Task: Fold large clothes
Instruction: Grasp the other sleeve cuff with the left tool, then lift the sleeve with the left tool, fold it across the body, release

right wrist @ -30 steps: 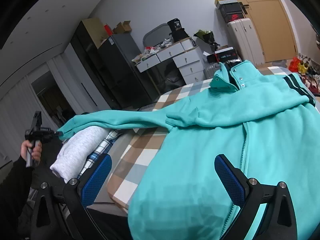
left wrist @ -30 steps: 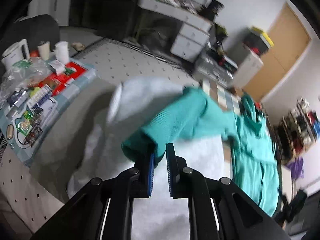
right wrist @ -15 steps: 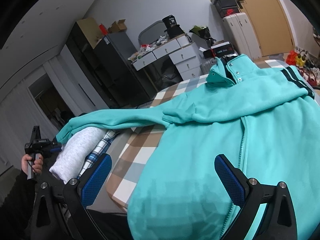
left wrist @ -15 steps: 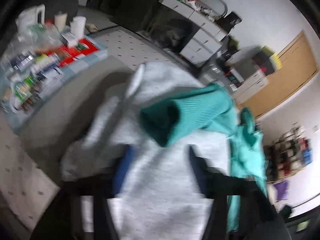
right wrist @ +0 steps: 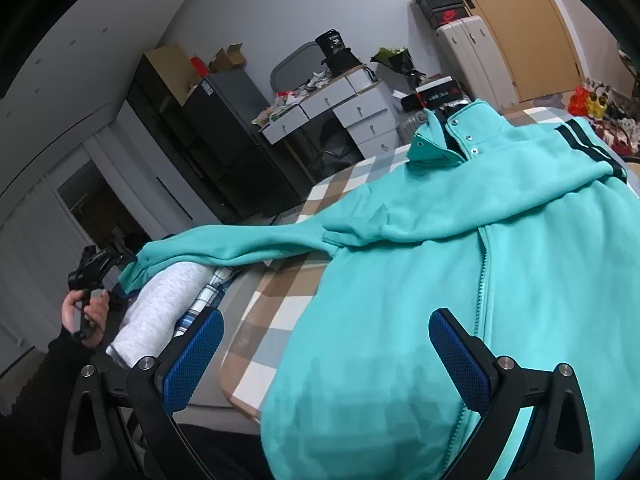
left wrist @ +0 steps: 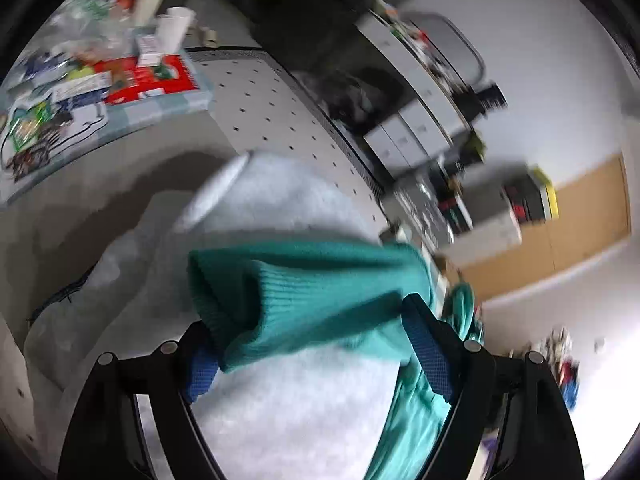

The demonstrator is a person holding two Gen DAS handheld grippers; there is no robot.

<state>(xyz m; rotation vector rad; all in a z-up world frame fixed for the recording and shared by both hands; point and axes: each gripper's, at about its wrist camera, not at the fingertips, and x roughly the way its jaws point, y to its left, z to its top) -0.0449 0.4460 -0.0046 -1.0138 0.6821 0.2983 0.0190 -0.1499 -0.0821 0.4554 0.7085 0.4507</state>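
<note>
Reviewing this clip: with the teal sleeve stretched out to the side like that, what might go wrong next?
1. The left claw is opening with the sleeve cuff between its pads, so the cuff may drop onto the grey garment beside the table, not onto the teal jacket.
2. The jacket's hem hangs over the checked table edge; tugging might slide it off.

grey drawers (right wrist: 352,116), suitcase (right wrist: 476,60), blk fridge (right wrist: 224,120).
</note>
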